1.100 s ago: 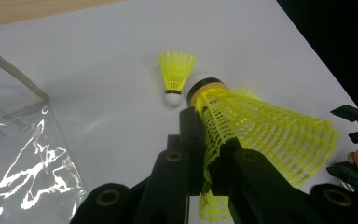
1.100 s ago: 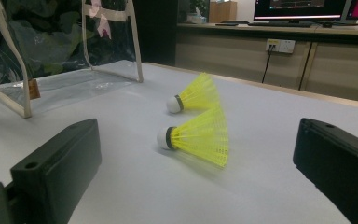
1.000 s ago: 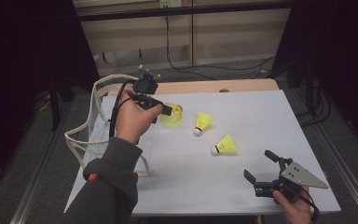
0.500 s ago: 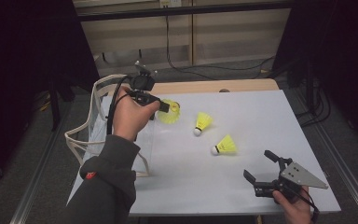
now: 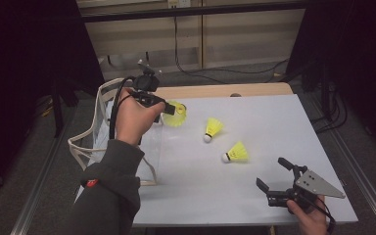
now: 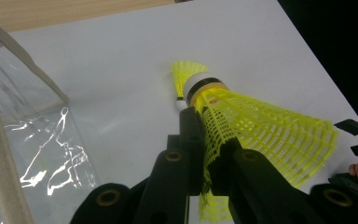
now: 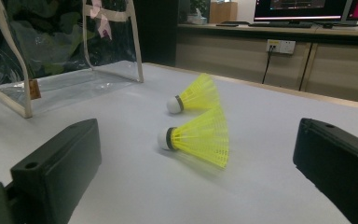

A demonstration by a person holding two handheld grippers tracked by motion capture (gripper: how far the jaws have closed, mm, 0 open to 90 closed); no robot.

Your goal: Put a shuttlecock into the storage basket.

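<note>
Yellow mesh skirt of the held shuttlecock sits pinched between the jaws of my left tool, which I hold above the far left part of the white counter, just beside the clear bag. In the left gripper view its long axis runs along the jaws, white cork end pointing away from the tool, skirt flaring back past the pads. My right tool rests near the counter's near right corner, jaws spread, nothing between them. Two loose shuttlecocks lie on their sides mid-counter, well apart from both tools.
</note>
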